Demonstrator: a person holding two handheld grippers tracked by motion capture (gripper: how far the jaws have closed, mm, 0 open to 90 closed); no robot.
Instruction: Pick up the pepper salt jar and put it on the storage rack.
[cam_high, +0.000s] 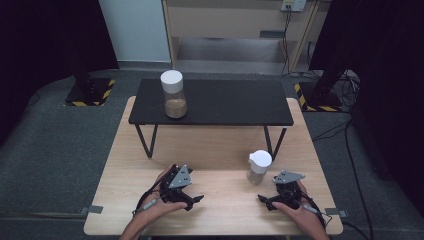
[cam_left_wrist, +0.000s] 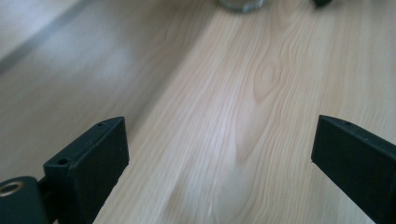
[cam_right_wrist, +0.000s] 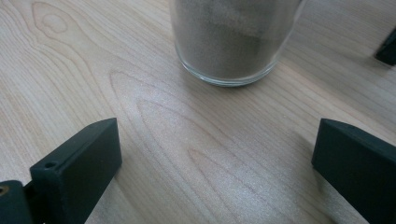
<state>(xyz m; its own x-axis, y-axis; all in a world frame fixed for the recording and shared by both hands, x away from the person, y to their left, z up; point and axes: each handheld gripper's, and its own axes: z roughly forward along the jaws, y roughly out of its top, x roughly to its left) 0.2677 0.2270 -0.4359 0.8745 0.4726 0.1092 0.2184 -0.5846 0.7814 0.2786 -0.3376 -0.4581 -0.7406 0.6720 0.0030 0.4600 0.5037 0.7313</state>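
A small glass jar (cam_high: 259, 167) with a white lid, part full of brown powder, stands on the light wooden table (cam_high: 220, 145) at the front right. My right gripper (cam_high: 266, 200) rests just in front of it, open, its jaws pointing left. In the right gripper view the jar (cam_right_wrist: 233, 42) stands close ahead, beyond my open gripper (cam_right_wrist: 215, 144) and outside the jaws. My left gripper (cam_high: 194, 200) lies at the front left, open and pointing right with nothing in it. The left gripper view has my open gripper (cam_left_wrist: 219, 144) over bare wood and the jar's base (cam_left_wrist: 241, 4) far ahead.
A low black shelf (cam_high: 235, 102) on thin legs spans the table's back half. A taller jar (cam_high: 173, 95) with a white lid and brown powder stands on its left part. A dark jaw tip (cam_right_wrist: 387, 46) of the other gripper pokes in at the right edge.
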